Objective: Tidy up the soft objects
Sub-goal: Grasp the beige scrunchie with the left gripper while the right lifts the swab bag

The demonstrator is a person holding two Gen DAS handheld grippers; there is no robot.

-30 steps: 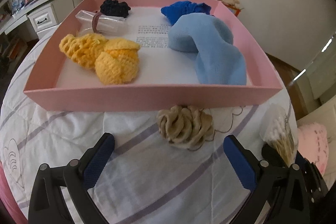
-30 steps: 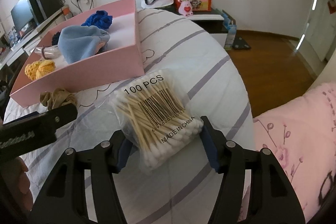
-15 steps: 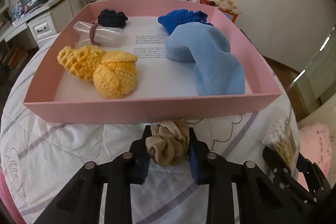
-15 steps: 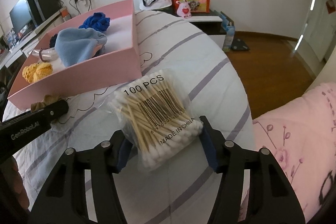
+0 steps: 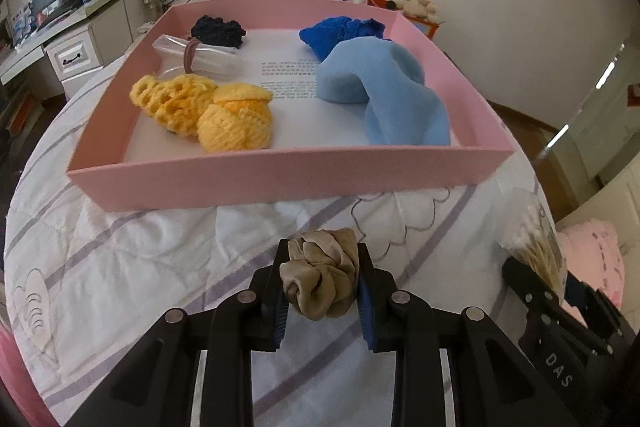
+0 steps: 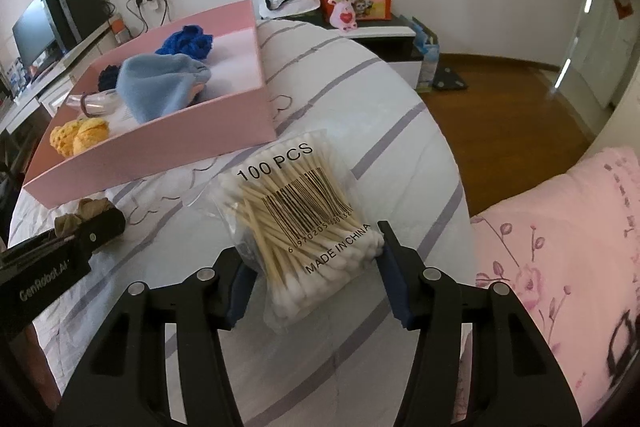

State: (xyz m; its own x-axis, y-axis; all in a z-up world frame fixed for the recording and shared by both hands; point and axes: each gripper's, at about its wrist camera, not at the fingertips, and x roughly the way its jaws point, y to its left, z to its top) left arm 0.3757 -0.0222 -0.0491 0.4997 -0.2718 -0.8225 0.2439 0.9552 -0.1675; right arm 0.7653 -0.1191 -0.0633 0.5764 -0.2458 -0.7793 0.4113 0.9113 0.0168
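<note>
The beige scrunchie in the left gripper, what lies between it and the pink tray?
Only bare bedsheet: in the left wrist view, rumpled white striped bedding separates the beige fabric scrunchie from the pink cardboard tray's near wall.

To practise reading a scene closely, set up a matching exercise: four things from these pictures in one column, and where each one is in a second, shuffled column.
Things:
1. beige scrunchie
2. bag of cotton swabs
3. light blue sock
4. pink pillow

Places:
A. inside the pink tray
B. on the bed between the right gripper's fingers
C. squeezed between the left gripper's fingers
D. at the right edge of the right wrist view

Pairs: 1-C, 2-B, 3-A, 4-D
</note>
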